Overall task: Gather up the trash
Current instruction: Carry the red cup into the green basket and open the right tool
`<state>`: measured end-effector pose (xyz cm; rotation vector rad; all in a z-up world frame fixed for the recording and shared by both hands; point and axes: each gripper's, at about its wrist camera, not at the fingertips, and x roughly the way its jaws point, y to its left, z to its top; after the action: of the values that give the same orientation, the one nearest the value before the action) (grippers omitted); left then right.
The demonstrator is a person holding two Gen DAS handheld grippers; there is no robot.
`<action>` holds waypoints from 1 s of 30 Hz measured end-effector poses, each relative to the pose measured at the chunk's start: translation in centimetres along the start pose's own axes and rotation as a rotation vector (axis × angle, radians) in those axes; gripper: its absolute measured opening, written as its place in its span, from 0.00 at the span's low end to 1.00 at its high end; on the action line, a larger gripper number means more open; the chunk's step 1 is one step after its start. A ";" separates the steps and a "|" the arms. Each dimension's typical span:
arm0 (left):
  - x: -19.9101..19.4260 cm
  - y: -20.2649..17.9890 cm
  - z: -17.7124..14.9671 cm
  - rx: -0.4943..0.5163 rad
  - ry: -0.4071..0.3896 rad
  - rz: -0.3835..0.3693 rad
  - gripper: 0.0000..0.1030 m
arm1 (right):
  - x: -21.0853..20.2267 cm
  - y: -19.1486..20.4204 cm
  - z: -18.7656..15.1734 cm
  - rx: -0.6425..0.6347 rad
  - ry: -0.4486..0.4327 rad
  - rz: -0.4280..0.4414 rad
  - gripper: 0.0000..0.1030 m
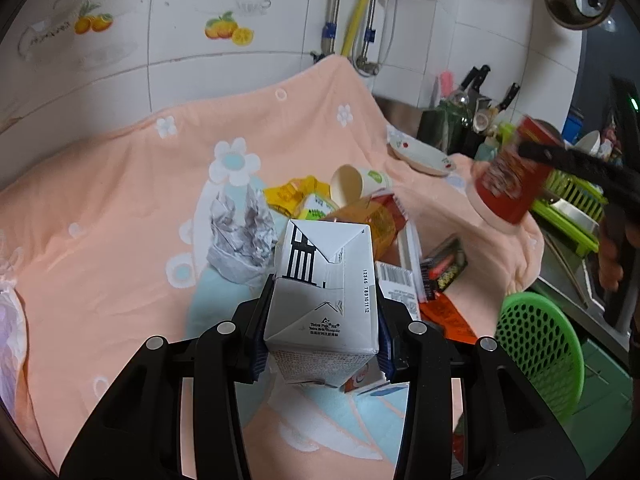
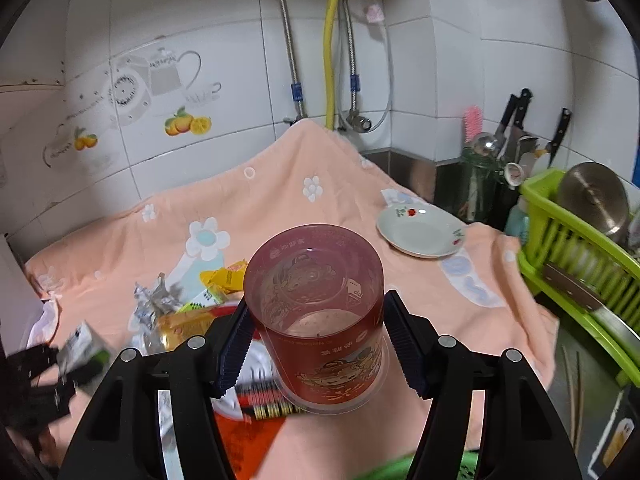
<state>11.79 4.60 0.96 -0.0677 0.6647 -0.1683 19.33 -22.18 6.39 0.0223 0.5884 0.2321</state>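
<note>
— Carton (image 1: 324, 304) first: where is it?
— Clamped between the pads of the left gripper (image 1: 320, 336), lifted off the cloth-covered surface (image 1: 120, 208).
— And the right gripper (image 2: 316, 344)?
— Closed on a red cup (image 2: 320, 312), also raised.
— Other trash?
— Wrappers (image 1: 296, 196) and a paper cup (image 1: 356, 184) lie just beyond the left gripper; a green basket (image 1: 540, 344) sits to its right.

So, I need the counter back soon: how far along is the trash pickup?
Nothing visibly binned yet. In hand: the left gripper clamps a white carton, the right gripper a red cup, both lifted. Left on the peach cloth: crumpled foil, yellow wrappers, a paper cup and printed packets. The green basket sits alongside.
</note>
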 end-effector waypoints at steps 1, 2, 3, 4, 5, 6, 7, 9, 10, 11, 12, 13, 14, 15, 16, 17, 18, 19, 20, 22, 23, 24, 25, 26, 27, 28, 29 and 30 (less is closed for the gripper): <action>-0.5 -0.1 0.1 0.003 -0.011 -0.001 0.40 | -0.7 -0.2 -0.4 0.001 -0.001 -0.004 0.60; -1.0 -0.2 0.3 0.005 -0.022 -0.004 0.40 | -1.4 -0.4 -1.0 0.004 0.001 -0.009 0.60; -1.3 -0.3 0.3 0.007 -0.029 -0.008 0.40 | -2.0 -0.6 -1.6 0.007 0.003 -0.012 0.60; -1.8 -0.5 0.4 0.010 -0.040 -0.014 0.40 | -2.7 -1.0 -2.5 0.013 0.007 -0.017 0.60; -2.2 -0.7 0.4 0.013 -0.048 -0.018 0.40 | -3.3 -1.3 -3.5 0.020 0.015 -0.025 0.60; -2.7 -1.0 0.5 0.020 -0.058 -0.023 0.40 | -3.8 -1.8 -4.7 0.028 0.026 -0.032 0.60; -3.1 -1.4 0.5 0.029 -0.067 -0.028 0.40 | -4.0 -2.0 -5.6 0.035 0.039 -0.038 0.60; -3.7 -2.0 0.6 0.036 -0.078 -0.041 0.40 | -4.2 -2.8 -8.0 0.050 0.076 -0.067 0.60; -3.9 -2.3 0.6 0.039 -0.082 -0.052 0.40 | -4.1 -3.4 -9.6 0.058 0.107 -0.089 0.60; -4.1 -2.8 0.6 0.042 -0.085 -0.067 0.40 | -3.8 -3.9 -10.8 0.068 0.133 -0.104 0.60; -4.2 -3.2 0.5 0.044 -0.086 -0.077 0.40 | -3.4 -4.5 -12.1 0.084 0.164 -0.119 0.60; -4.3 -3.7 0.5 0.047 -0.087 -0.093 0.40 | -2.9 -5.2 -13.7 0.110 0.202 -0.131 0.60; -4.4 -4.1 0.5 0.052 -0.088 -0.105 0.40 | -2.3 -5.9 -15.1 0.135 0.240 -0.140 0.60; -4.4 -4.8 0.4 0.063 -0.087 -0.119 0.40 | -1.8 -6.3 -16.1 0.146 0.265 -0.150 0.60; -4.3 -5.2 0.4 0.072 -0.087 -0.125 0.41 | -1.1 -6.9 -17.7 0.154 0.306 -0.180 0.60; -4.3 -5.5 0.2 0.079 -0.085 -0.131 0.40 | -0.6 -7.2 -18.5 0.159 0.331 -0.195 0.60; -4.2 -6.1 0.2 0.085 -0.082 -0.141 0.41 | 0.2 -7.7 -19.8 0.174 0.370 -0.209 0.60; -4.0 -6.5 0.1 0.087 -0.077 -0.154 0.41 | 0.8 -8.1 -20.6 0.187 0.399 -0.215 0.60; -4.1 -6.7 0.0 0.088 -0.075 -0.161 0.41 | 1.5 -8.5 -21.4 0.197 0.430 -0.224 0.60; -3.8 -7.4 -0.2 0.095 -0.067 -0.177 0.41 | 2.5 -9.2 -22.7 0.223 0.483 -0.243 0.60; -3.6 -7.9 -0.3 0.101 -0.062 -0.184 0.41 | 3.1 -9.6 -23.2 0.246 0.514 -0.242 0.60; -3.6 -8.0 -0.5 0.104 -0.059 -0.189 0.41 | 3.4 -9.8 -23.5 0.267 0.529 -0.240 0.60; -3.5 -8.3 -0.6 0.109 -0.055 -0.192 0.41 | 3.9 -10.1 -23.9 0.294 0.551 -0.237 0.60; -3.3 -8.6 -0.7 0.113 -0.052 -0.195 0.41 | 4.3 -10.3 -24.2 0.312 0.567 -0.239 0.60; -3.2 -8.8 -0.8 0.117 -0.047 -0.199 0.41 | 4.6 -10.4 -24.5 0.324 0.580 -0.249 0.60; -2.9 -9.0 -0.9 0.120 -0.041 -0.201 0.41 | 4.8 -10.5 -24.8 0.335 0.596 -0.255 0.60; -2.8 -9.1 -0.9 0.121 -0.038 -0.203 0.41 | 5.1 -10.7 -25.0 0.349 0.607 -0.254 0.60; -2.7 -9.3 -1.0 0.123 -0.033 -0.207 0.41 | 5.3 -10.8 -25.3 0.365 0.618 -0.248 0.60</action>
<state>7.83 -4.04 2.88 -0.0210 0.6131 -0.4056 11.94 -32.61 -18.48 0.2359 1.2346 -0.1223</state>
